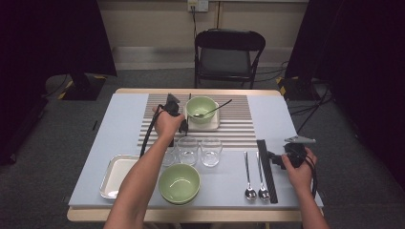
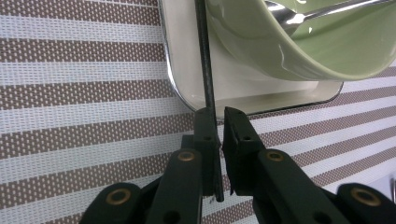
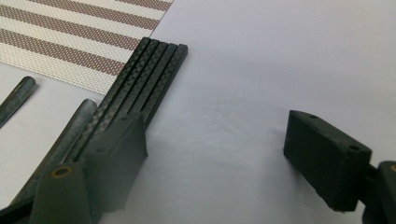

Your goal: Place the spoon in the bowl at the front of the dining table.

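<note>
Here left tongs (image 2: 218,122) pinch a chopstick (image 2: 204,60); right tongs (image 3: 219,154) gape wide, empty.

You see a glossy green ceramic bowl (image 2: 299,51), a shiny metal spoon (image 2: 303,16), a woven striped placemat (image 2: 84,93), and matt carbon-weave black chopsticks (image 3: 144,79).

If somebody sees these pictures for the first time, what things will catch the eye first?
First, the left gripper, shut on a thin black chopstick beside the square white plate bearing a pale green ceramic bowl with a metal spoon, on the striped mat. Then the right gripper, open near a bundle of black chopsticks.
</note>
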The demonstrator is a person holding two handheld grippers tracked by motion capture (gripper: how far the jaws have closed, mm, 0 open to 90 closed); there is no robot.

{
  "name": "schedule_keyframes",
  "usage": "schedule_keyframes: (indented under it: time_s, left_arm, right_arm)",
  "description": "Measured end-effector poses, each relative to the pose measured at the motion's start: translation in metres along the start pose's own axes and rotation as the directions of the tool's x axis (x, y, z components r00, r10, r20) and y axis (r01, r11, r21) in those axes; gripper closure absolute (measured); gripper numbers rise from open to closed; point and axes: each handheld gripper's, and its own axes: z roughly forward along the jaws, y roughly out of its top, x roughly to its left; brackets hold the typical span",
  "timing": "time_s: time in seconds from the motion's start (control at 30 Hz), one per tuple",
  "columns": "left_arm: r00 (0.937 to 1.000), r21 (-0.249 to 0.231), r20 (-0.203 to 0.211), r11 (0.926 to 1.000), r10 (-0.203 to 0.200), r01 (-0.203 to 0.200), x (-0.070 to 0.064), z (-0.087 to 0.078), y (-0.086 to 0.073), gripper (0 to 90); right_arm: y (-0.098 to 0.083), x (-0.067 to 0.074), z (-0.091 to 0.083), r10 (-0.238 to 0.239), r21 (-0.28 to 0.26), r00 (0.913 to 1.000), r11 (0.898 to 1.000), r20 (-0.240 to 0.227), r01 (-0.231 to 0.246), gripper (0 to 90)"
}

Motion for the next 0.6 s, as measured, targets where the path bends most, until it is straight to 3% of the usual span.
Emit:
schedule_keyframes:
  time_s: [0.13, 0.17, 0.6]
  left_arm:
    - [1.0000, 0.000, 0.004, 1.0000, -0.006, 0.006, -0.0026, 0.0010, -0.0010, 84.6]
    - [0.9998, 0.011, 0.004, 0.9997, 0.020, -0.020, -0.0016, 0.0005, -0.0008, 84.5]
    - [0.9999, 0.005, 0.011, 0.9999, 0.009, -0.009, -0.0021, -0.0002, -0.0014, 84.6]
  right_arm:
    - [0.0000, 0.0002, -0.0001, 0.001, 0.001, 1.0000, 1.000, -0.001, -0.001, 20.0]
    - [0.0000, 0.0001, -0.0001, 0.001, 0.001, 1.0000, 1.000, -0.001, -0.001, 20.0]
    - [0.0000, 0.0002, -0.0001, 0.001, 0.001, 1.0000, 1.000, 0.000, -0.001, 20.0]
